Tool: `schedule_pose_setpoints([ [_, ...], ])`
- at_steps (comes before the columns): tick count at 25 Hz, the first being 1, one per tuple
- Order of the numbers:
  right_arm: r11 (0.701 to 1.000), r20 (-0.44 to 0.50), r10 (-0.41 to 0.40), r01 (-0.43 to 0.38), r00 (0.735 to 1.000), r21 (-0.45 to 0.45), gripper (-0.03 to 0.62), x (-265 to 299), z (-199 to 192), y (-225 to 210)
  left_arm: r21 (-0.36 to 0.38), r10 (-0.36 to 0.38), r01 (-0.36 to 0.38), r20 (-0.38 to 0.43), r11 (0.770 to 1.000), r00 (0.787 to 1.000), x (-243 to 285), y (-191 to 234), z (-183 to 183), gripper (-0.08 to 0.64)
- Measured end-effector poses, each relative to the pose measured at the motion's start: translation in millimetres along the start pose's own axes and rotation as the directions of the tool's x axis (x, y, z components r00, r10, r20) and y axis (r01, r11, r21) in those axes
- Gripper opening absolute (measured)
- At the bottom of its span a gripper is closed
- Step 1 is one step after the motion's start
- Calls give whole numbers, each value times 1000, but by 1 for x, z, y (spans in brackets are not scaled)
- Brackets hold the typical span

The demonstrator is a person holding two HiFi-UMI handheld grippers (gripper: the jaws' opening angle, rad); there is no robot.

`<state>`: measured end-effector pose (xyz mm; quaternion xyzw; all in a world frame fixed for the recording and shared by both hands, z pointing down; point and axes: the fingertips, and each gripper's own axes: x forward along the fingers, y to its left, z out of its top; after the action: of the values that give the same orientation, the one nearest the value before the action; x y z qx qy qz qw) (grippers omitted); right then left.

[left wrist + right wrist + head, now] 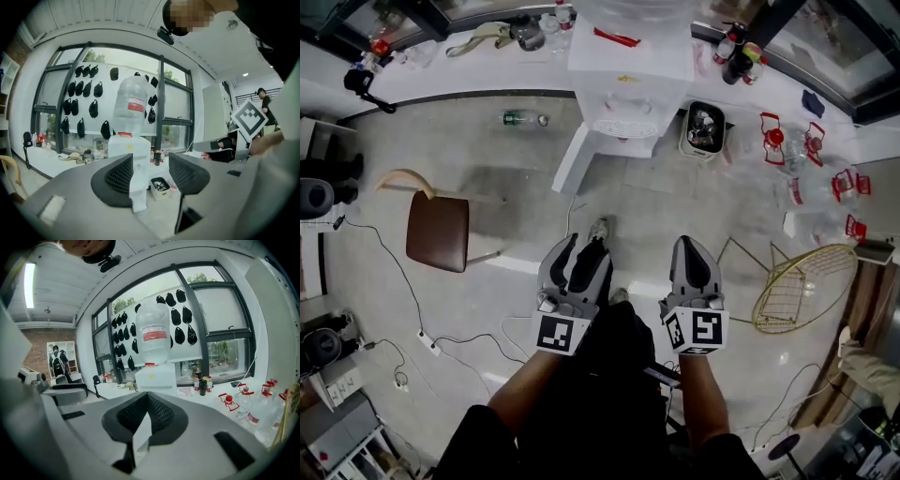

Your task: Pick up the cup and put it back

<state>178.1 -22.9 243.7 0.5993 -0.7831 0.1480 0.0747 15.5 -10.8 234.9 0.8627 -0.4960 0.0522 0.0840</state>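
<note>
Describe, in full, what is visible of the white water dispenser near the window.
The water dispenser is a white box-shaped cabinet, seemingly plastic, upright on the pale floor against the white window ledge. A large clear bottle with a red and white label sits upside down on top, red at its neck. The front bears a small yellow mark. A small white bin stands beside it.
</note>
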Motion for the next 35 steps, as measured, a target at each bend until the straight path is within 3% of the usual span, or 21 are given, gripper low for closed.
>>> schedule_pose_setpoints([
  [8,999,21,-46,45,999,31,-5,104,-72,-50,-12,-34,34,-5,999,999,88,47,-107,228],
  [12,999,26,-51,51,998,11,-5,157,-127,-69,29,-42,42,-2,999,999,130,71,-173,235],
  [18,999,59,-45,45,997,-1,-5,233,-217,-94,17,-59,59,28,998,998,184,114,-277,239],
  [25,999,137,-25,28,990,-21,-5,295,-305,-108,105,-130,124,58,987,990,242,134,-398,244],
  [35,999,140,-44,44,989,-2,-5,324,-368,-124,99,-135,131,36,986,990,297,145,-477,249],
])
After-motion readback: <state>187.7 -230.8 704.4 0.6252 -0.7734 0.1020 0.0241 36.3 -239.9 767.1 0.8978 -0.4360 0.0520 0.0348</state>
